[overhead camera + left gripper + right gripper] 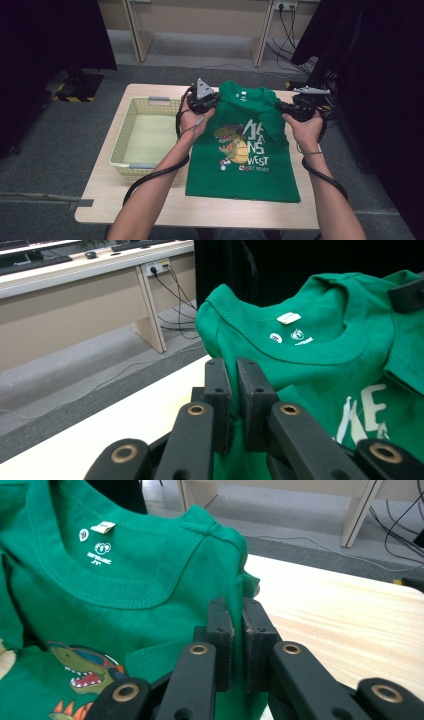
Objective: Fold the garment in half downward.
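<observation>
**T-shirt pinched at both shoulders**

T-shirt cloth sits between the narrow jaws of the left claw, which is clamped on the fabric just below the shoulder seam, beside the ribbed collar. The right claw is likewise nearly closed, gripping a fold of the green cloth at the other shoulder edge.

From above, the left claw and right claw hold the garment's two upper corners, one at each side of the neck, while the rest of the T-shirt lies flat on the desk, running from the claws back toward the person. A yellow basket stands on the desk just outside the left claw.

The claw views bring up the inside of the collar: a small white tag and white printed marks under it, too small to read. The high view gives the whole chest print instead, a cartoon dinosaur in sunglasses beside large pale letters; "WEST" is legible, the rest is unclear. The left claw view also shows a wall socket with cables, beyond the desk.
</observation>
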A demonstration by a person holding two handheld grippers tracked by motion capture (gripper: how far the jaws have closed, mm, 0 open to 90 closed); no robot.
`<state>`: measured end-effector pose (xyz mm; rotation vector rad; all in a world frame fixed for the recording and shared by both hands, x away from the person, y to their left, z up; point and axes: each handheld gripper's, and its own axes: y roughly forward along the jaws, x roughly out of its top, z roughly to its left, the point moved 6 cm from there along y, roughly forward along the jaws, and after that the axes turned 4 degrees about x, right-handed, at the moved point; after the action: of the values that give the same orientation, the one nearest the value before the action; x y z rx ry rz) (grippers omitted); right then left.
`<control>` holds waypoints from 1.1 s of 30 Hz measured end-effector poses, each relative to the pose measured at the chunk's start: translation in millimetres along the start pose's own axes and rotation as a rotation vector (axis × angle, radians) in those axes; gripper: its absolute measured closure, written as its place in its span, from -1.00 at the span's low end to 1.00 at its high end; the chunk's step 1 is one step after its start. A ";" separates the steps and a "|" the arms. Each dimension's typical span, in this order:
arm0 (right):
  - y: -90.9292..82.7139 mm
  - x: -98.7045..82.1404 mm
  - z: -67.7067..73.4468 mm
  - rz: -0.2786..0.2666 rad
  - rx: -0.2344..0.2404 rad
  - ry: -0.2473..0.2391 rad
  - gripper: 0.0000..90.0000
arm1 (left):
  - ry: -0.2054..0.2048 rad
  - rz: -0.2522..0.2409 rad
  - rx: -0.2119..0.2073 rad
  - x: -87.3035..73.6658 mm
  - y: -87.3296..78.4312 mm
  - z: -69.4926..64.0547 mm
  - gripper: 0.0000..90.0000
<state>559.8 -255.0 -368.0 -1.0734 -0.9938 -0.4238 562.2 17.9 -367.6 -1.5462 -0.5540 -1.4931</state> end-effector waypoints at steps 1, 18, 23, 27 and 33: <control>-1.4 -0.6 0.2 -0.002 0.003 0.002 0.89 | 0.002 -0.004 -0.004 -0.4 -2.0 -1.1 0.86; -23.5 -21.2 8.9 0.014 0.025 -0.017 0.88 | 0.043 -0.021 -0.056 -15.3 -35.2 -24.5 0.87; -29.0 -27.6 12.0 0.018 0.038 -0.015 0.88 | 0.046 -0.018 -0.056 -22.1 -42.9 -27.7 0.87; -31.8 -34.6 15.2 0.026 0.040 -0.019 0.87 | 0.053 -0.017 -0.065 -28.4 -49.4 -34.4 0.87; -38.7 -46.9 19.9 0.032 0.060 -0.013 0.87 | 0.054 -0.002 -0.078 -42.4 -57.7 -42.5 0.87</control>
<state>498.4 -262.5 -384.3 -1.0383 -0.9939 -0.3589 484.3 22.9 -396.6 -1.5606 -0.4708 -1.5694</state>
